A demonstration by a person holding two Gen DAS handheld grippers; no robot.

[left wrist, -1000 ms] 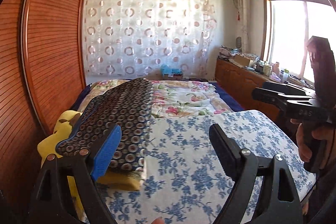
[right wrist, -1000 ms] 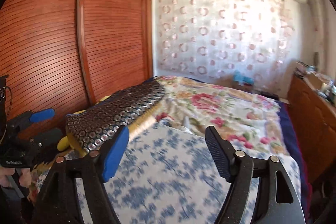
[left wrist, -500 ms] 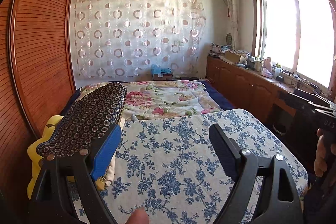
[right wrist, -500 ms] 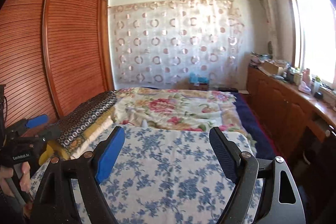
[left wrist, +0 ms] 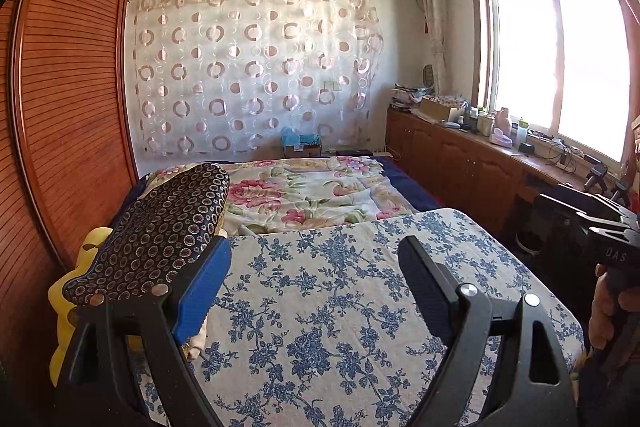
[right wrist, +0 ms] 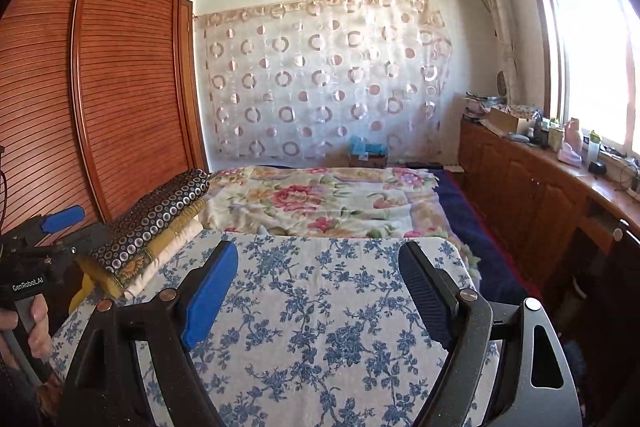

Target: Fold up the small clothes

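Both jaws of each hand-held gripper, left and right, are standing wide, empty, hovering over the blue-flowered board; folded clothes lying left.

Bare blue-floral board across centre and lower frame, open for passing. Stacked folded fabrics crowding its left edge, wardrobe doors right behind. Cabinet at right, floral bedspread beyond.

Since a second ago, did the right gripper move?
Yes. The right gripper swung rightward: the wardrobe slid toward the picture's left and the window came into view.
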